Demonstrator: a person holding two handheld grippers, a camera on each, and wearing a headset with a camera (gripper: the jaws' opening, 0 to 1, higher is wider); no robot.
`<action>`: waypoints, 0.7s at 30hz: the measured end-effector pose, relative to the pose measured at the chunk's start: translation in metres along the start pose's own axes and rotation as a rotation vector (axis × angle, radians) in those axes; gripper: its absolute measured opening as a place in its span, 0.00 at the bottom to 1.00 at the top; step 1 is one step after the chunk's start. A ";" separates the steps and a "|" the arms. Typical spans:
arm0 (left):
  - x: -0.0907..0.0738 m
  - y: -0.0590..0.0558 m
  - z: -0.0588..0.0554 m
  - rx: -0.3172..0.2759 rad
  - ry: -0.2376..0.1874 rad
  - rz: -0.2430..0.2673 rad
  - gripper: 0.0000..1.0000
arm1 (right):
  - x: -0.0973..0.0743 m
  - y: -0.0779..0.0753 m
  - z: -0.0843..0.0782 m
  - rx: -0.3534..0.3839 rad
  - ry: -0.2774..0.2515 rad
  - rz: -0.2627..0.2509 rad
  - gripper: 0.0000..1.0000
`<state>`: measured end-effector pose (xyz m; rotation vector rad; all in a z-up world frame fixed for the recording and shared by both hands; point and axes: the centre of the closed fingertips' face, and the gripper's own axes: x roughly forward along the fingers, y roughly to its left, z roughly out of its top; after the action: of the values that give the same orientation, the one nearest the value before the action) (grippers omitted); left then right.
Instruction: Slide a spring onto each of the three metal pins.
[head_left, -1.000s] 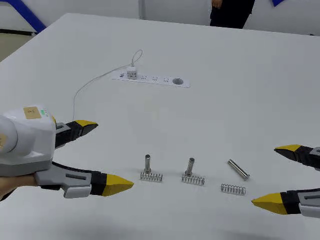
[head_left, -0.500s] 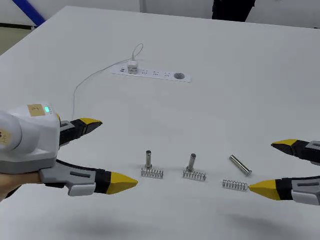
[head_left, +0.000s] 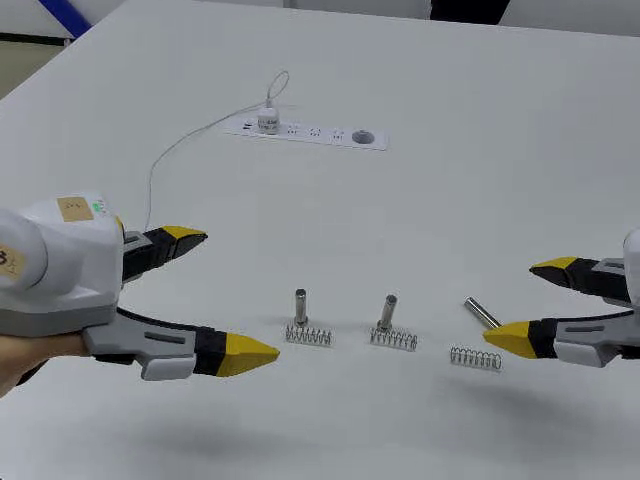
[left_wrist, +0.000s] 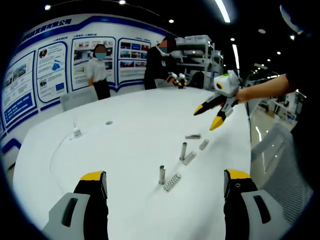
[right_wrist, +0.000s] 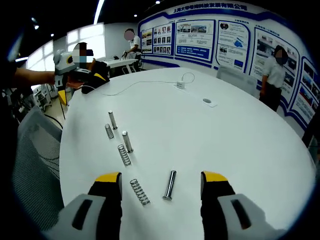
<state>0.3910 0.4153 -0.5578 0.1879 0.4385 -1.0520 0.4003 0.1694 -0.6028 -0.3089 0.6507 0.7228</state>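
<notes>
Two metal pins (head_left: 300, 306) (head_left: 387, 312) stand upright on the white table (head_left: 450, 170), each with a spring (head_left: 308, 336) (head_left: 393, 340) lying in front of it. A third pin (head_left: 481, 312) lies flat, its spring (head_left: 474, 358) beside it. My right gripper (head_left: 520, 302) is open, its lower tip just right of that spring; in the right gripper view the lying pin (right_wrist: 170, 184) and spring (right_wrist: 139, 191) sit between the jaws of the right gripper (right_wrist: 161, 177). My left gripper (head_left: 228, 293) is open, left of the pins and holding nothing.
A white power strip (head_left: 305, 132) with a plugged adapter and thin cable (head_left: 170, 165) lies farther back on the table. Several people stand beyond the table's far side in the gripper views. A mesh chair (right_wrist: 35, 150) stands by the table edge.
My right gripper has moved left, closer to the lying pin and its spring. The left gripper has hardly moved. The head camera has tipped down a little.
</notes>
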 end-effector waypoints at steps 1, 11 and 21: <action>0.000 0.000 0.000 -0.001 0.001 0.000 0.99 | 0.001 0.000 0.000 0.000 0.002 0.001 0.63; -0.001 0.005 -0.003 -0.006 0.009 0.013 0.99 | 0.010 -0.003 -0.006 0.009 0.027 0.015 0.59; 0.000 0.008 -0.005 -0.019 0.010 0.015 0.99 | 0.027 -0.007 -0.016 -0.013 0.071 0.005 0.50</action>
<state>0.3960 0.4213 -0.5629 0.1797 0.4549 -1.0321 0.4133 0.1707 -0.6316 -0.3465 0.7147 0.7238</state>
